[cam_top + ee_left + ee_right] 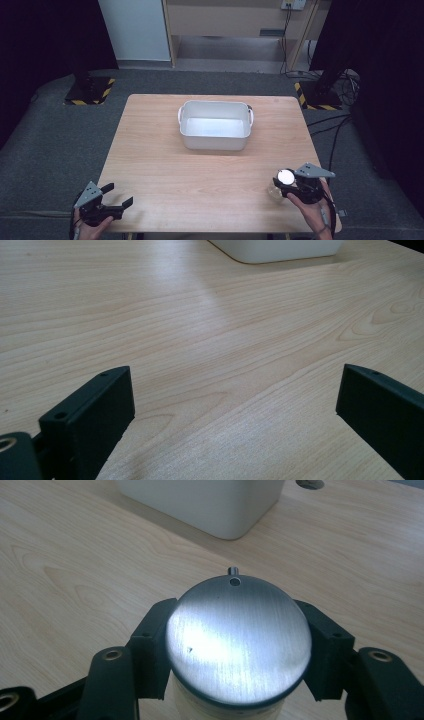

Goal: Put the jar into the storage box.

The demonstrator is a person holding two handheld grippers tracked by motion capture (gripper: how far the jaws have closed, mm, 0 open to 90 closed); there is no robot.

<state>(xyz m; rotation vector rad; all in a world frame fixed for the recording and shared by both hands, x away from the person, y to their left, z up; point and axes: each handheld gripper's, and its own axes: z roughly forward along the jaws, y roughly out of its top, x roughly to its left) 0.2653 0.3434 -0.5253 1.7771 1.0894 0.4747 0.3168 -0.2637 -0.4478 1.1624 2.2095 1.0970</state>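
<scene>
The right tongs (284, 186) pinch a small jar with a round brushed-metal lid (239, 639), one black jaw pressed against each side just under the lid, which has a small hole near its far edge. In the high view the jar (283, 181) sits near the front right corner of the wooden desk (200, 165), its pale, see-through body showing below the lid; whether its base touches the desk cannot be told. A white rectangular plastic tub (215, 125) with side handles stands in the middle of the far half of the desk, well apart from the jar. The left tongs (114, 196) hover at the front left corner, jaws spread wide with only bare wood between them, the left hand (90, 227) gripping them from below.
</scene>
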